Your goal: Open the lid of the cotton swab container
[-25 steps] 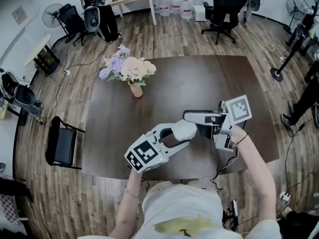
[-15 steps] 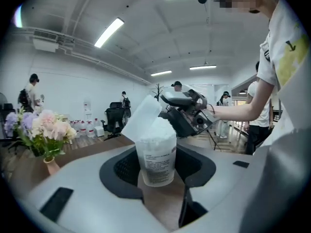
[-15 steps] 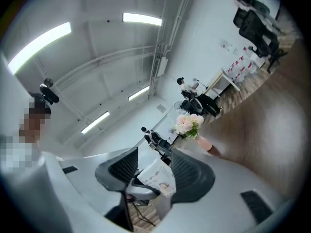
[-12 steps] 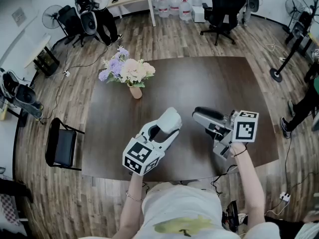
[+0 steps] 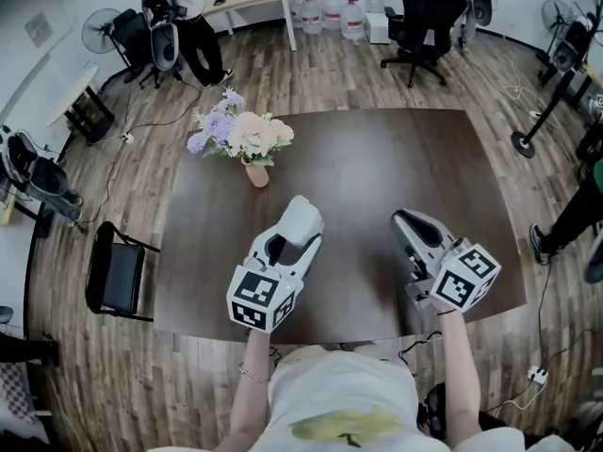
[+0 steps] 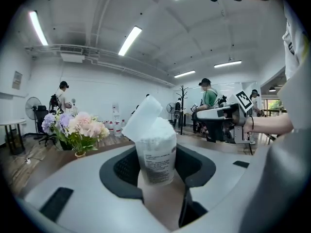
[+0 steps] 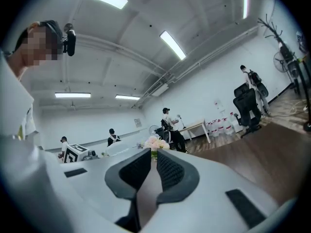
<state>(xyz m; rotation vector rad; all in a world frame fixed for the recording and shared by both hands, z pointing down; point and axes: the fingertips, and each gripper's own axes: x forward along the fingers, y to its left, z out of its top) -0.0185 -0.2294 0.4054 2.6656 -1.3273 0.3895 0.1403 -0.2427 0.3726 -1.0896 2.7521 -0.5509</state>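
Left gripper (image 5: 300, 217) fingers clamping swab container (image 6: 155, 152), lid (image 6: 142, 118) seemingly flipped open; right gripper (image 5: 407, 222) fingers just been closing together, nothing between.

Left gripper view: print on the label (image 6: 156, 161) of the cotton swab container (image 6: 156, 140) is too small to read. Person's shirt (image 6: 294, 96), close up & out of focus, blocks the room at the right edge.

Head view: container can't be told apart from the white jaws of the left gripper (image 5: 300, 217) round it. Both hands sit under the marker cubes (image 5: 259, 299), so only wrists show. Torso (image 5: 344, 403) is cut off at the bottom edge & covers part of the table's (image 5: 377, 149) near edge.

Right gripper view: right gripper (image 7: 151, 166) jaws, just been closing w/ nothing betw. them, cover most of the flowers (image 7: 154, 143); only top blooms peek over. Bkgd people (image 7: 167, 123) too small to make out.
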